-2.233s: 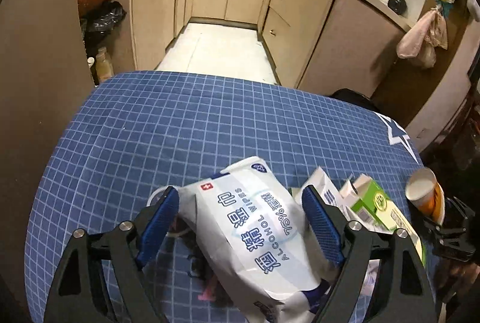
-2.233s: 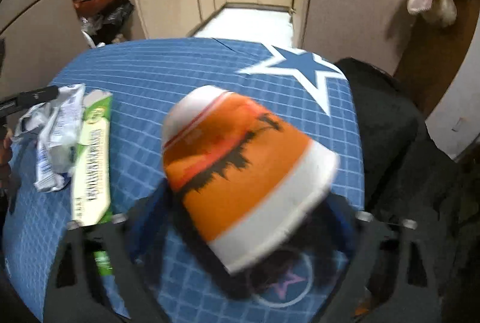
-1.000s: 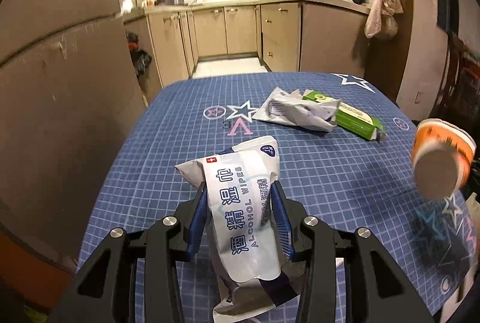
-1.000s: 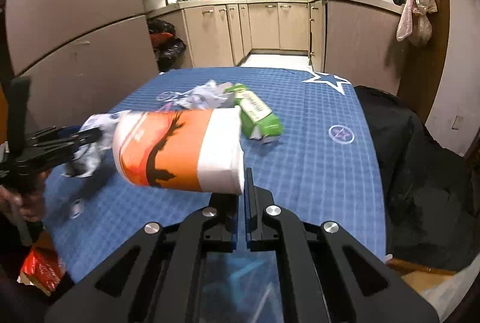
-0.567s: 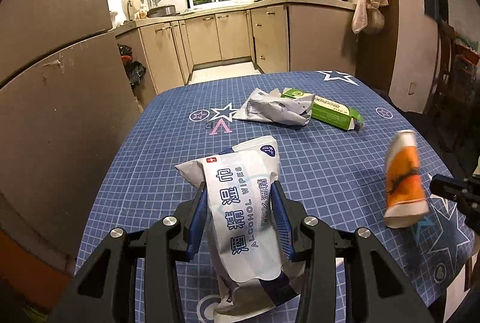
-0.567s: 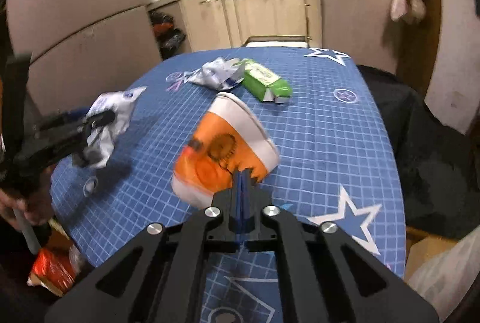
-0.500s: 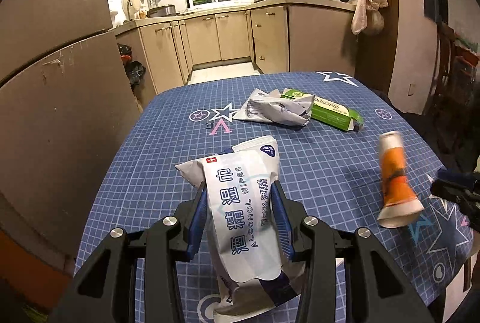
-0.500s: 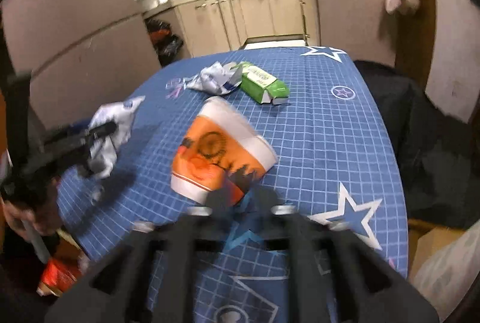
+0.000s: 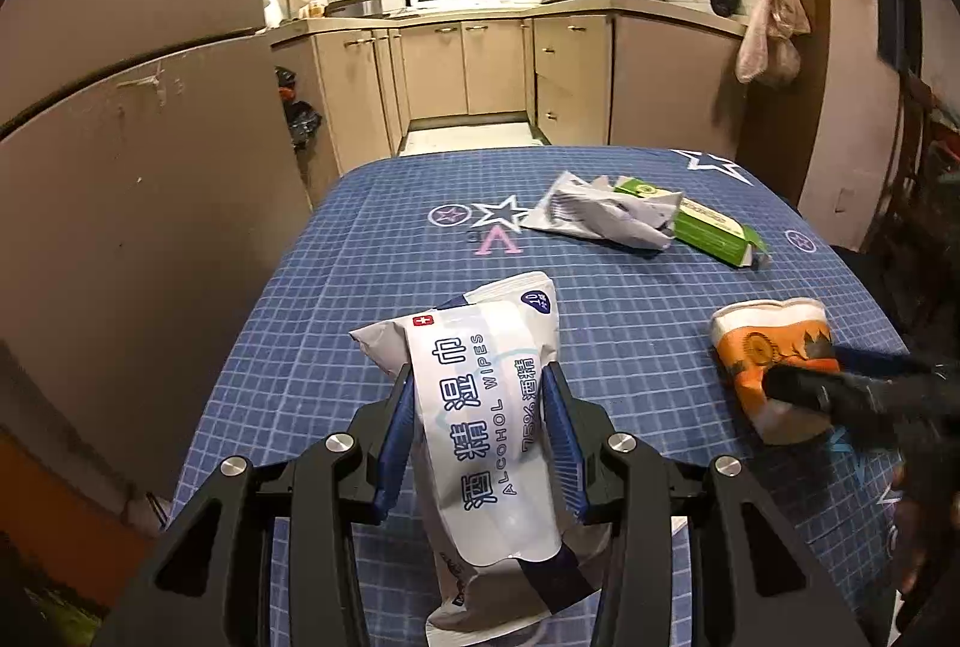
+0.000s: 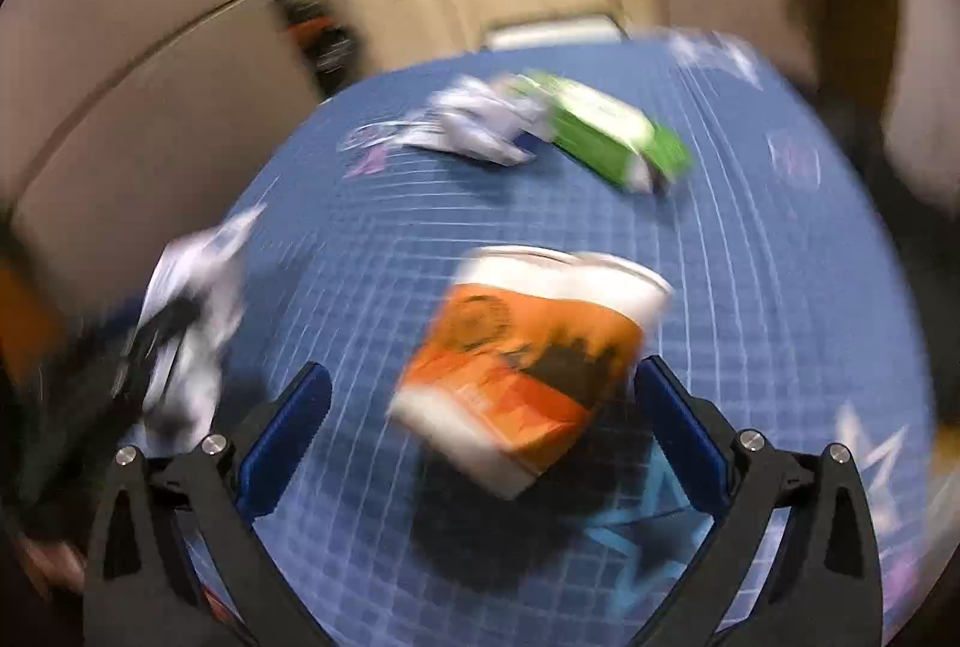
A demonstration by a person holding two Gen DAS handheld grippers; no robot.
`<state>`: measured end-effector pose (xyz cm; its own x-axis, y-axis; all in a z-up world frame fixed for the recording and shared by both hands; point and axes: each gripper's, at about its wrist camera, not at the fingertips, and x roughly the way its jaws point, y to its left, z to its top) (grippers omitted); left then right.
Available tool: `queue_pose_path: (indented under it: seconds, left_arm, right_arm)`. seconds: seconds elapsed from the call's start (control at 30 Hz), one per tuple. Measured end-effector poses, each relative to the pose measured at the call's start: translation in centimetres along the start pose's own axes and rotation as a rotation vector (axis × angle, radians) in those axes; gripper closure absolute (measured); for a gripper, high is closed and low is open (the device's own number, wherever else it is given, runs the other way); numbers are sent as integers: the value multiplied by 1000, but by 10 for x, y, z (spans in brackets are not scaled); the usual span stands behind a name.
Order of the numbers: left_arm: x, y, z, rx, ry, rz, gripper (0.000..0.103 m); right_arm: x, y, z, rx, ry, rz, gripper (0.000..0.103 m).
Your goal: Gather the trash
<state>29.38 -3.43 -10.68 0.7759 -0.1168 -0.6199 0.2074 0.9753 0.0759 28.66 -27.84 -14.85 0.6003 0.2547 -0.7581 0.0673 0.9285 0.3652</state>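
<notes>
My left gripper [image 9: 480,401] is shut on a white alcohol wipes pack [image 9: 480,437] and holds it above the blue checked tablecloth [image 9: 372,287]. An orange and white paper cup [image 10: 528,359] lies on its side between the wide-open fingers of my right gripper [image 10: 480,407], free of both pads; this view is blurred by motion. The cup [image 9: 774,353] also shows at the right in the left wrist view, with the right gripper [image 9: 840,383] over it. A crumpled white wrapper [image 9: 600,218] and a green carton [image 9: 714,227] lie farther back on the table.
The table's near edge runs just under my grippers. A brown cabinet wall [image 9: 150,203] stands close on the left. Kitchen cabinets [image 9: 468,65] line the back, and a dark chair [image 9: 924,239] sits at the right.
My right gripper has opened wide and let go of the cup, which now lies between its fingers on the table. My left gripper still holds the wipes pack in the same place.
</notes>
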Motion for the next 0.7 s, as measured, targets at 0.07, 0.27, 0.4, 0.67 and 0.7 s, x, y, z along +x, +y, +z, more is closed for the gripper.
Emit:
queue_pose_path:
  seconds: [0.07,0.27,0.4,0.67,0.7]
  left_arm:
    - [0,3,-1,0,-1,0,60]
    - [3,8,-1,-12,1,-10,60]
    - [3,5,-1,-8,1,-10,60]
    - [-5,-16,5,40,-24,4,60]
    - [-7,-23,6,53,-32,0,60]
  right_arm:
    - [6,-1,-3,11,-17,6,7]
    - [11,4,-11,-67,-51,10,34]
    - [-3,0,-16,-64,-80,53,36]
    - [-60,-1,-24,-138,-200,7,36]
    - [-66,-3,-24,-140,-210,6,36]
